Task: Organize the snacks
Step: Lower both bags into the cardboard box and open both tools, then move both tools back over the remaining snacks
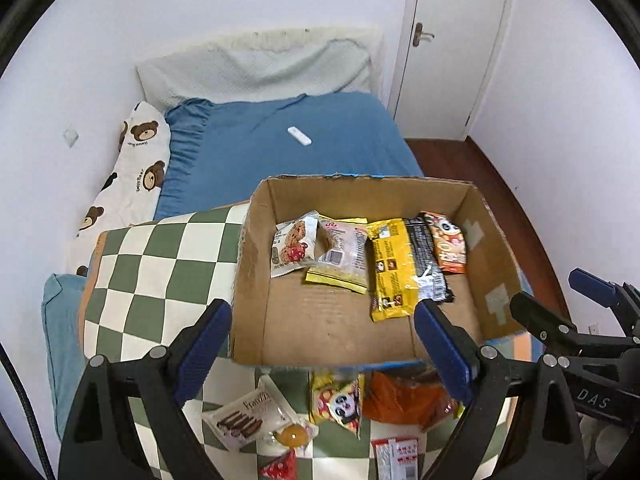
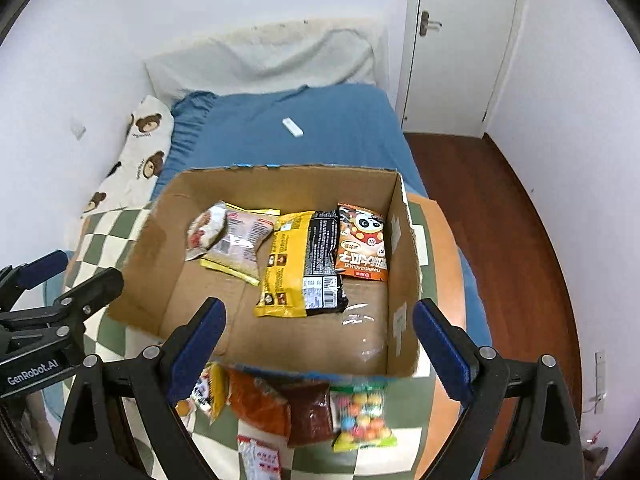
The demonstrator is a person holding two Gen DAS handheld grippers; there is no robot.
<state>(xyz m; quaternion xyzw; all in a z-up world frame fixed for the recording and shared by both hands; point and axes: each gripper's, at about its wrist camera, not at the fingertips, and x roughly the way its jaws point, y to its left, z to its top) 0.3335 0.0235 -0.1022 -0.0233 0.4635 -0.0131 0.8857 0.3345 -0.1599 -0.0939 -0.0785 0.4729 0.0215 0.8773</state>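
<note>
An open cardboard box (image 1: 360, 178) (image 2: 280, 168) stands on a green-and-white checked cloth (image 1: 152, 272). Along its far side lie a cookie packet (image 1: 290, 248), a pink packet (image 1: 342, 254), a yellow packet (image 2: 286, 264), a black packet (image 2: 322, 260) and an orange panda packet (image 2: 362, 244). Loose snacks lie in front of the box: a wafer packet (image 1: 240, 420), a yellow panda packet (image 1: 338, 400), an orange bag (image 2: 256, 400), a dark red bag (image 2: 310, 412) and a bag of coloured candy balls (image 2: 362, 416). My left gripper (image 1: 324, 348) and right gripper (image 2: 320, 346) hang side by side above the box's near edge. Both are open and hold nothing.
Behind the box a bed with a blue sheet (image 1: 280, 148) carries a white remote (image 1: 299, 136) and a bear-print pillow (image 1: 132, 176). A white door (image 1: 452, 40) and wooden floor (image 2: 500, 220) are on the right. A red-and-white packet (image 2: 260, 456) lies near the cloth's front.
</note>
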